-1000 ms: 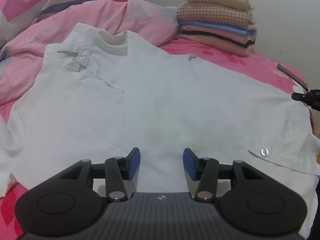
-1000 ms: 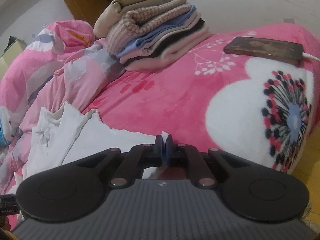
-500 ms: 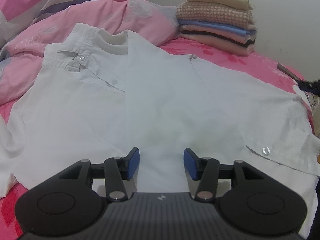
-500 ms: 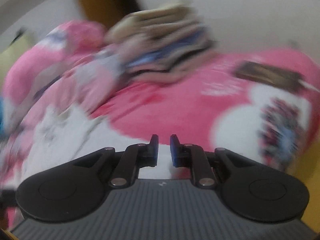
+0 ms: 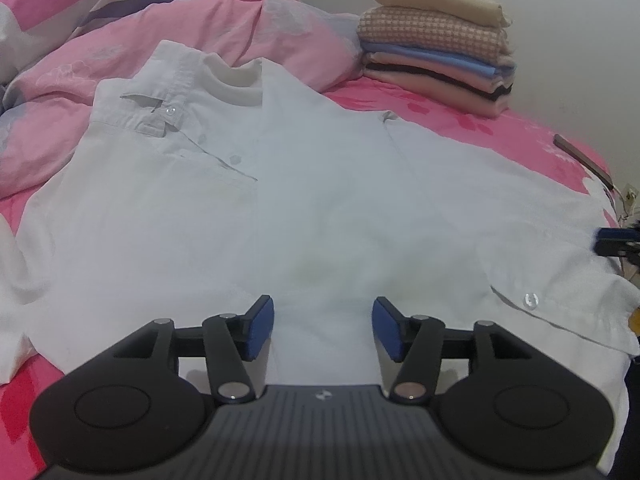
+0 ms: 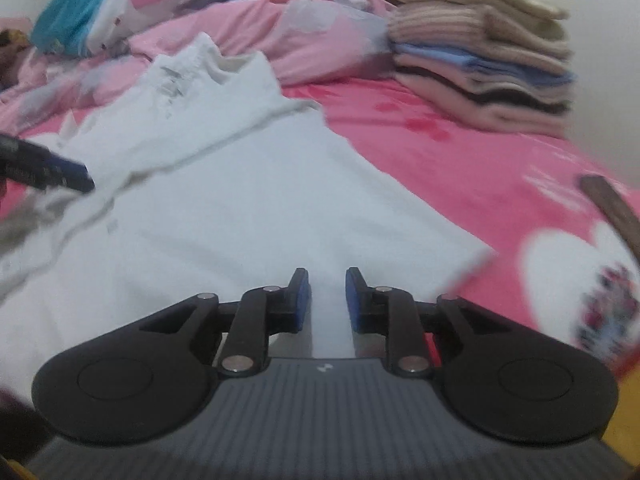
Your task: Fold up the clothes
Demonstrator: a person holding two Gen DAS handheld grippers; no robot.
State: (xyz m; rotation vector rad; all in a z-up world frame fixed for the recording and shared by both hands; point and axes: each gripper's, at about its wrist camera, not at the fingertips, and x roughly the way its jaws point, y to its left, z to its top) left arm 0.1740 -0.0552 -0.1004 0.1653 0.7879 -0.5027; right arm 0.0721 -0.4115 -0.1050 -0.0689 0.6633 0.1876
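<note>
Two tools hang over a white shirt (image 5: 304, 208) spread flat on the bed (image 5: 472, 120), collar toward the pillows. The left tool (image 5: 323, 326) sits low at the hem with its blue pads spread apart and nothing between them; its jaws have just been opening a little more. The right tool (image 6: 327, 300) hovers over the shirt's side panel near the cuff edge, jaws parted by a narrow gap and empty, having just been opening from a tight pinch.

To my eye the cloth has been laid out and the next fold is about to start. It would go best if each tool took a clean bite of one edge only, low at the hem and at the sleeve side, then carried the cloth over evenly so the button placket stays straight and no crease bunches in the middle.

A stack of folded clothes (image 5: 440, 40) sits by the wall beyond the shirt, well apart. A rumpled pink quilt (image 5: 120, 48) touches the collar end, and a dark phone (image 6: 616, 208) lies near the bed's edge, close enough to snag a swinging sleeve.
</note>
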